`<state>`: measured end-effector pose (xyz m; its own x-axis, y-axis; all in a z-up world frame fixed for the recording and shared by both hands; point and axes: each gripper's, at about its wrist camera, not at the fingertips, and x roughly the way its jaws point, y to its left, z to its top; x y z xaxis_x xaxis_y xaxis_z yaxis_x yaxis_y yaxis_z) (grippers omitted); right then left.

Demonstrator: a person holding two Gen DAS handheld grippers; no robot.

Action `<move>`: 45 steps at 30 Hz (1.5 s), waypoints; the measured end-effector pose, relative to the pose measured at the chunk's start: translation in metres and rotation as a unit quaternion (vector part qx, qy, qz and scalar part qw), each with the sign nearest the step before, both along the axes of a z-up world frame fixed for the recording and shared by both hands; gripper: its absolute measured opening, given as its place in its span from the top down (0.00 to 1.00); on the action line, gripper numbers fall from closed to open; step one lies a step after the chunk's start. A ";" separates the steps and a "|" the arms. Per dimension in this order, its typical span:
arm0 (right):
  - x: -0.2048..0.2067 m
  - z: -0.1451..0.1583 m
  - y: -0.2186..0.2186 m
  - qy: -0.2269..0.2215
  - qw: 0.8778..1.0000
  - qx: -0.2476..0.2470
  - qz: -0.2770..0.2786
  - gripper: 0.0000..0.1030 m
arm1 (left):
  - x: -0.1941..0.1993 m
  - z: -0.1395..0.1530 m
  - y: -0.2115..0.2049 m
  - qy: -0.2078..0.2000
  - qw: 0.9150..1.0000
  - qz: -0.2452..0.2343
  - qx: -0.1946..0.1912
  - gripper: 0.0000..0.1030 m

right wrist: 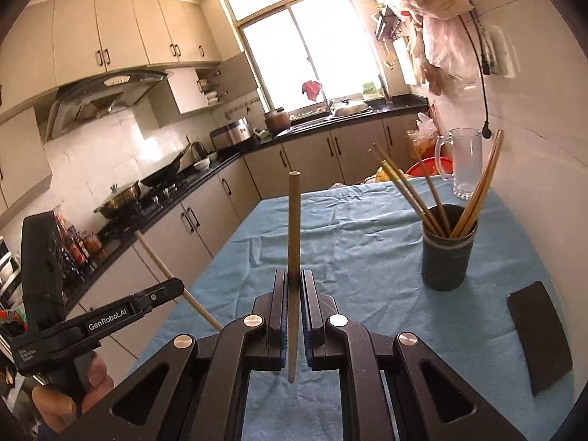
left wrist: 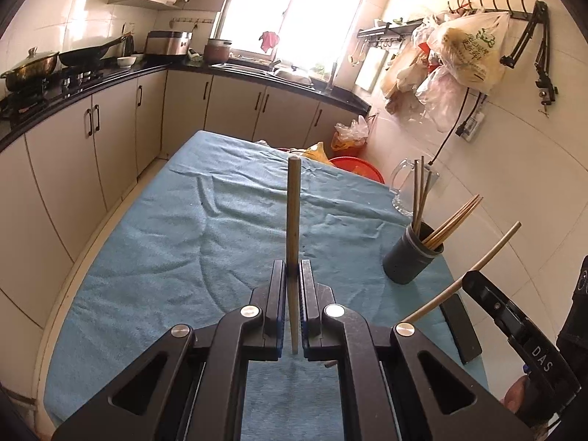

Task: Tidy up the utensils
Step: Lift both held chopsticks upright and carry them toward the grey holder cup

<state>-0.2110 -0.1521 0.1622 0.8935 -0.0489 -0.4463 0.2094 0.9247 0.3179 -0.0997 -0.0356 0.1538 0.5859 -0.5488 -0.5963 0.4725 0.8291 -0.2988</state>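
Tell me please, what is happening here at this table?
A person holds a two-finger gripper in each hand. The left gripper is shut on one wooden chopstick, and the right gripper is shut on another wooden chopstick. Both sticks are above the blue cloth-covered table. The dark round holder already contains several chopsticks, beside a clear glass mug.

Home kitchen, gas stove (left wrist: 70,79) with wok (left wrist: 88,53) (lidded pot beside), range hood (right wrist: 106,97), sink counter (left wrist: 257,70)
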 end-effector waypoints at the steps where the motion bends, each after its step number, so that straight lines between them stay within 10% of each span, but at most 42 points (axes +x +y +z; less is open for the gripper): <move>1: -0.001 0.000 -0.001 -0.001 1.000 -0.001 -0.001 0.93 | -0.001 0.000 -0.001 -0.001 1.000 0.000 0.000 0.94; 45: -0.017 -0.013 -0.092 -0.029 0.995 0.063 -0.070 0.93 | 0.008 0.004 -0.050 -0.032 0.999 -0.024 0.031 0.94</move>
<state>-0.2278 -0.2440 0.1491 0.9067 -0.1210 -0.4041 0.3108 0.8395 0.4458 -0.0915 -0.0854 0.1577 0.5969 -0.5403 -0.5931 0.5290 0.8208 -0.2153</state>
